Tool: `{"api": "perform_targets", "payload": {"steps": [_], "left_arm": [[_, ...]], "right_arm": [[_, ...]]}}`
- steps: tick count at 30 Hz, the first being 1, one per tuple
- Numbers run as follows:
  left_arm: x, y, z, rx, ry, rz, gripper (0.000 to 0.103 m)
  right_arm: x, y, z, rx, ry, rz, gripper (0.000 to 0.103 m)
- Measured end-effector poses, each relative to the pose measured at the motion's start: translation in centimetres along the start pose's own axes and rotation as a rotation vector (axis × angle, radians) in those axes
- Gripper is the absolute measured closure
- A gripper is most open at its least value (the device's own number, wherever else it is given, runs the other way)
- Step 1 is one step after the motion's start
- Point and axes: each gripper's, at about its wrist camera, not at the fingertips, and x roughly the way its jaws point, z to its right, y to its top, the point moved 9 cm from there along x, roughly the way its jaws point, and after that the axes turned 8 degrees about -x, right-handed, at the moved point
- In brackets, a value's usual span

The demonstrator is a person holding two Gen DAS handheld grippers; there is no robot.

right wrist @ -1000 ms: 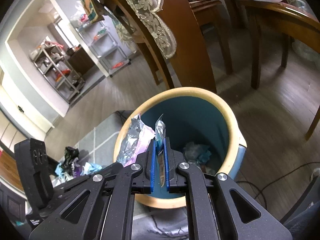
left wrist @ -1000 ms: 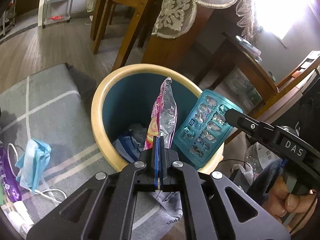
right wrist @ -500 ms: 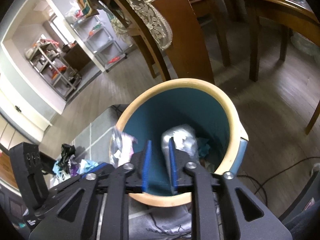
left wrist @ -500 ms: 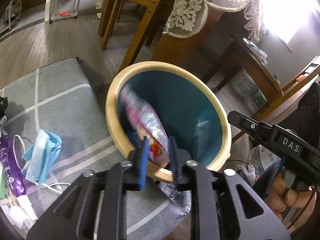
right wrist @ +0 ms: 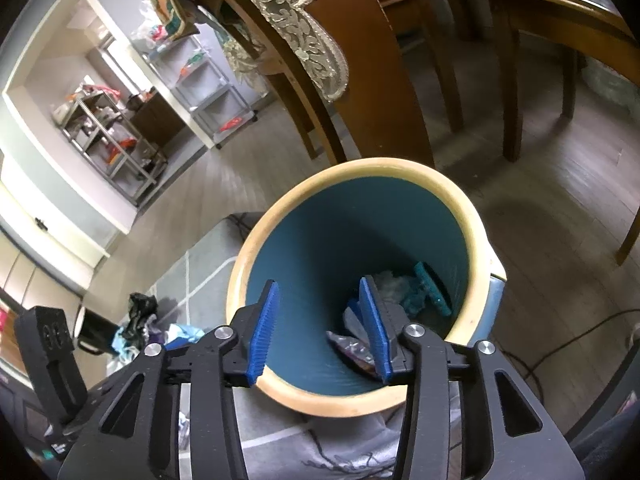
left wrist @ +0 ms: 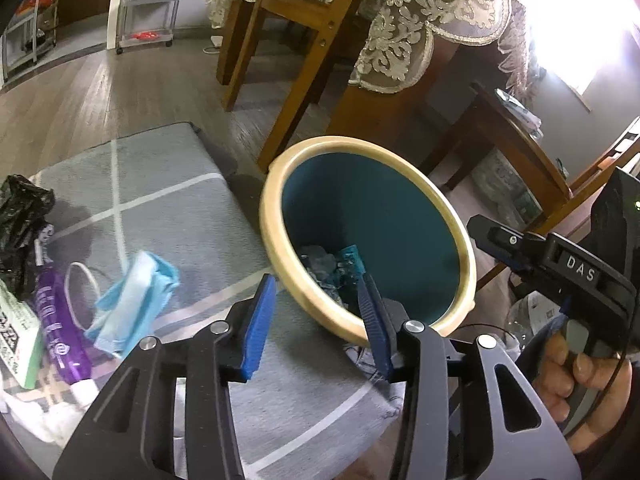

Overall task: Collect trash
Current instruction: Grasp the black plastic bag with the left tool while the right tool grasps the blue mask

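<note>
A teal bin with a cream rim (left wrist: 276,252) stands on the floor; it also shows in the right wrist view (right wrist: 476,240). Inside it lie a teal blister pack (right wrist: 430,288), a pink foil wrapper (right wrist: 352,350) and crumpled wrappers (left wrist: 320,266). My left gripper (left wrist: 316,316) is open and empty just above the bin's near rim. My right gripper (right wrist: 320,320) is open and empty over the bin's mouth. On the grey rug (left wrist: 160,192) lie a blue face mask (left wrist: 136,300), a purple tube (left wrist: 58,328), a black bag (left wrist: 20,220) and a green-white box (left wrist: 16,340).
A wooden chair (left wrist: 280,60) and a table with a lace cloth (left wrist: 420,20) stand behind the bin. Another wooden table (left wrist: 520,148) is to the right. A white cable (left wrist: 78,288) loops on the rug. A dark cable (right wrist: 568,340) crosses the floor. Shelving (right wrist: 120,132) stands far off.
Both grippers opened. The pink foil wrapper left the left gripper and the teal blister pack left the right gripper; both now lie inside the bin. The left gripper drew back toward the rug.
</note>
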Motion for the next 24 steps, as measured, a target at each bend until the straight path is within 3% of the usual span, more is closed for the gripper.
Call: {"api": "perform_targets", "payload": {"steps": [15, 24], "left_arm": [[-5.5, 0.6, -5.9, -0.013, 0.100, 0.079, 0.037], [-10.1, 1.2, -12.3, -0.083, 0.190, 0.139, 0.036]], "right_arm": [[1.1, -0.6, -3.3, -0.075, 0.025, -0.019, 0.039], [1.8, -1.4, -6.0, -0.144, 0.054, -0.041, 0.034]]}}
